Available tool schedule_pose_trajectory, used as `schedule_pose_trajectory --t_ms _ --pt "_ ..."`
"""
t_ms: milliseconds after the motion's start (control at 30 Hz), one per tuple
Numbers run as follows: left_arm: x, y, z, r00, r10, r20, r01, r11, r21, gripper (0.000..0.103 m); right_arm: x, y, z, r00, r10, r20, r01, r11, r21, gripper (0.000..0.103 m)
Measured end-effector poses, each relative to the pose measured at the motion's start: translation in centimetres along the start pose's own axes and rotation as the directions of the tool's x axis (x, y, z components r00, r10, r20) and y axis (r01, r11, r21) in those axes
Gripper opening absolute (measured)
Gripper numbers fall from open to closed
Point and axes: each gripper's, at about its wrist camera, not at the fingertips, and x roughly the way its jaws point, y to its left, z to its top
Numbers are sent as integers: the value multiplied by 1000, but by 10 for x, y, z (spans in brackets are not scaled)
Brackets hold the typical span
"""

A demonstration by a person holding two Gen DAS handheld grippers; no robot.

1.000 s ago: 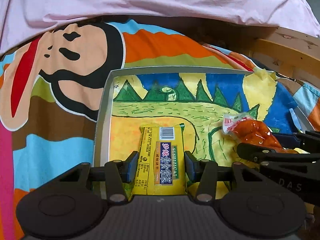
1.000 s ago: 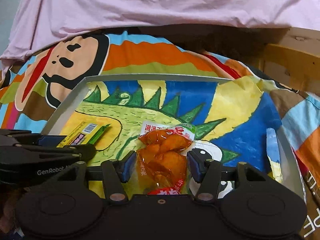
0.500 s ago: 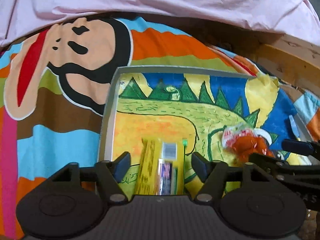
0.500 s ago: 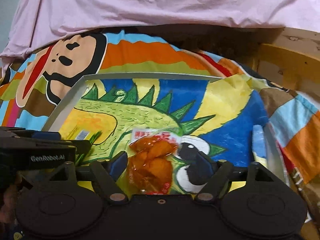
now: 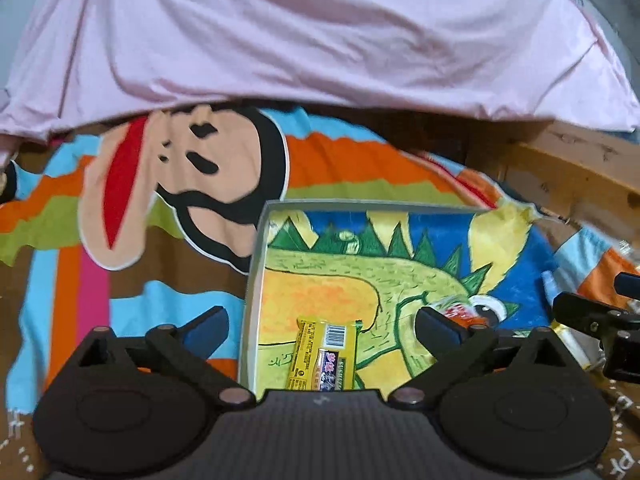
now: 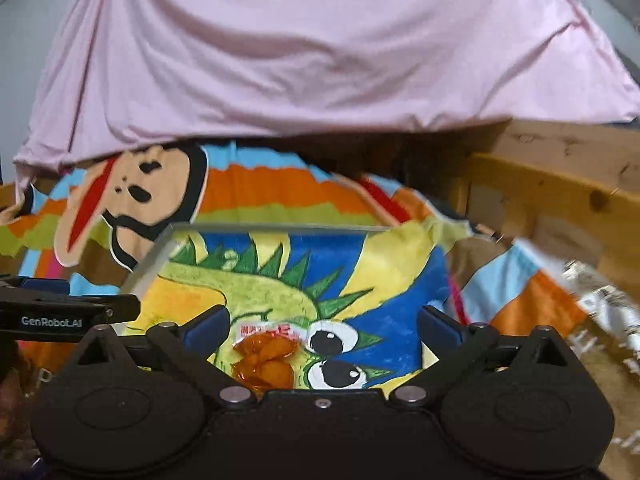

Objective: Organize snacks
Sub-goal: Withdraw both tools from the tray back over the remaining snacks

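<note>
A yellow snack packet (image 5: pixel 325 354) lies flat in the grey tray (image 5: pixel 251 280), on its dinosaur-print lining. My left gripper (image 5: pixel 322 330) is open wide above and behind the packet, holding nothing. An orange snack bag (image 6: pixel 266 358) lies in the same tray (image 6: pixel 154 260), near the dinosaur's eyes; only its tip shows in the left wrist view (image 5: pixel 460 312). My right gripper (image 6: pixel 322 326) is open wide behind the bag, holding nothing. Each gripper shows at the edge of the other's view.
The tray rests on a colourful monkey-print cloth (image 5: pixel 168 184). A pink sheet (image 5: pixel 320 32) hangs across the back. A wooden frame (image 6: pixel 552 184) stands at the right. Blurred silvery packaging (image 6: pixel 600 300) lies at the far right on the cloth.
Both grippers opened and let go of their snacks, which now lie in the tray. Both grippers have pulled back and risen, opening wider.
</note>
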Motion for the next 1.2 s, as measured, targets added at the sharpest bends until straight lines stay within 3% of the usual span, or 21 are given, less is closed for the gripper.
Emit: schedule_pose_trajectory --t_ms 500,933,1200 --pt "-128 7 -41 999 22 42 -20 999 -49 102 -140 3 -21 992 -23 128 27 999 -25 102" --pt "-198 12 -90 998 31 55 -32 999 4 103 -204 30 -67 999 3 49 -1 1000 -30 102" --pt "-204 14 -116 999 -5 -39 5 1000 14 103 -222 32 -93 999 -8 -37 7 1000 -5 102"
